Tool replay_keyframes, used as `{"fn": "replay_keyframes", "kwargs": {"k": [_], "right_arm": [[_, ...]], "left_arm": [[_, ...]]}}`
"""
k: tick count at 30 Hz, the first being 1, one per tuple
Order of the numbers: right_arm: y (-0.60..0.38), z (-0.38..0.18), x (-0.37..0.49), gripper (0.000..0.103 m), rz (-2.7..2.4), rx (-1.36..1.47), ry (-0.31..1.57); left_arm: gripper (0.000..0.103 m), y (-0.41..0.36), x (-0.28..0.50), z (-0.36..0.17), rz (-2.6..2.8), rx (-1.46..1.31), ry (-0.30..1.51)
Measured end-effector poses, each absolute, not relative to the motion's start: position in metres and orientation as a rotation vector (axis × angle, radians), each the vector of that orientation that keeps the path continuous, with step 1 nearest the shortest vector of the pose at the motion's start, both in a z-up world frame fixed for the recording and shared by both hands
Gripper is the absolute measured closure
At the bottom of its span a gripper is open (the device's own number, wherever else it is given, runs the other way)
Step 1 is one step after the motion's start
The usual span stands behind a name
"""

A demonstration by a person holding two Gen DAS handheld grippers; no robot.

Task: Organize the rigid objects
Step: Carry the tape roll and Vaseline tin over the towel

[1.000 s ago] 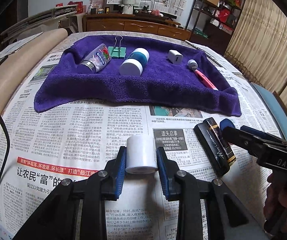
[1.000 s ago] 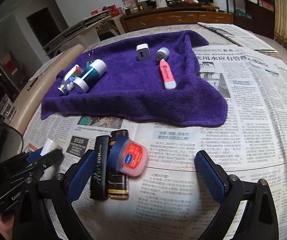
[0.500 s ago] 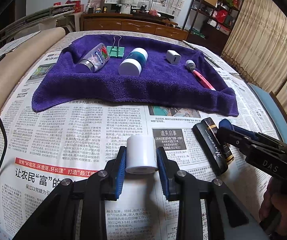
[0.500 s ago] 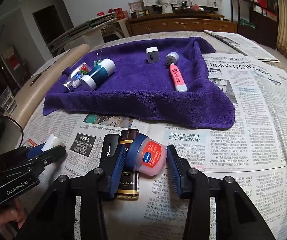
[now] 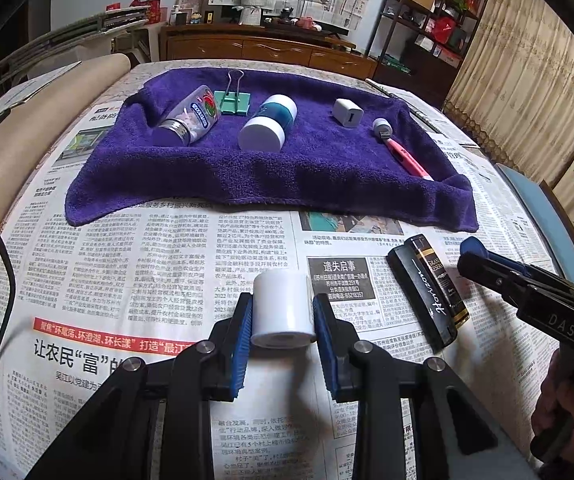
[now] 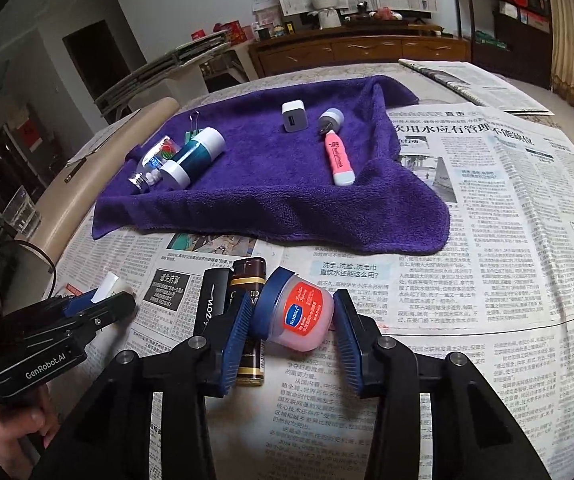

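My left gripper [image 5: 283,320] is shut on a white cylinder [image 5: 283,308] just above the newspaper. My right gripper [image 6: 293,320] is shut on a pink jar with a blue lid [image 6: 297,314], lying on its side. A black bar [image 6: 211,300] and a brown bottle [image 6: 249,292] lie just left of the jar; both show in the left wrist view [image 5: 423,296]. The purple towel [image 5: 271,168] beyond holds a clear bottle [image 5: 191,120], a green binder clip [image 5: 233,100], a teal and white container [image 5: 269,126], a white charger [image 5: 347,112] and a pink stick [image 5: 403,152].
Newspaper [image 6: 487,240] covers the table. A beige chair back [image 5: 27,128] stands at the left edge. A wooden sideboard [image 5: 263,46] and shelves stand beyond the table. A blue edge [image 5: 539,208] lies at the right.
My right gripper closed from wide open onto the pink jar and lifted it slightly. My left gripper stayed shut on the white cylinder, nearly still.
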State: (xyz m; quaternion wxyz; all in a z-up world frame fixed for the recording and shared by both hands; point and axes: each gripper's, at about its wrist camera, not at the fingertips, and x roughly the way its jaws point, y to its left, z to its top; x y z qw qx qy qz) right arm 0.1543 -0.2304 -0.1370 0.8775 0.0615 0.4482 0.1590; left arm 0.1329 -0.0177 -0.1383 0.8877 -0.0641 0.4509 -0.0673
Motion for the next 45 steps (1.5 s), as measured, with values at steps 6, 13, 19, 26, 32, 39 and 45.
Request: {"fn": "replay_keyframes", "kwargs": {"k": [6, 13, 19, 26, 32, 39, 45], "right_arm": [[-0.236, -0.132, 0.154, 0.061, 0.328, 0.125, 0.930], [-0.239, -0.118, 0.160, 0.061, 0.326, 0.117, 0.911], [-0.233, -0.105, 0.179, 0.061, 0.336, 0.100, 0.907], [-0.215, -0.095, 0.215, 0.061, 0.365, 0.046, 0.907], [-0.202, -0.099, 0.245, 0.061, 0.370, 0.004, 0.943], [-0.192, -0.108, 0.270, 0.061, 0.372, -0.056, 0.975], [-0.189, -0.115, 0.285, 0.061, 0.377, -0.066, 1.004]], "left_arm": [[0.074, -0.012, 0.135, -0.126, -0.139, -0.132, 0.919], [0.074, -0.009, 0.143, -0.106, -0.149, -0.127, 0.889], [0.075, -0.003, 0.163, -0.093, -0.151, -0.122, 0.876], [0.074, 0.015, 0.196, -0.087, -0.131, -0.131, 0.873], [0.074, 0.020, 0.221, -0.088, -0.137, -0.116, 0.890], [0.074, 0.022, 0.242, -0.095, -0.138, -0.103, 0.921], [0.074, 0.022, 0.255, -0.105, -0.149, -0.074, 0.972]]}}
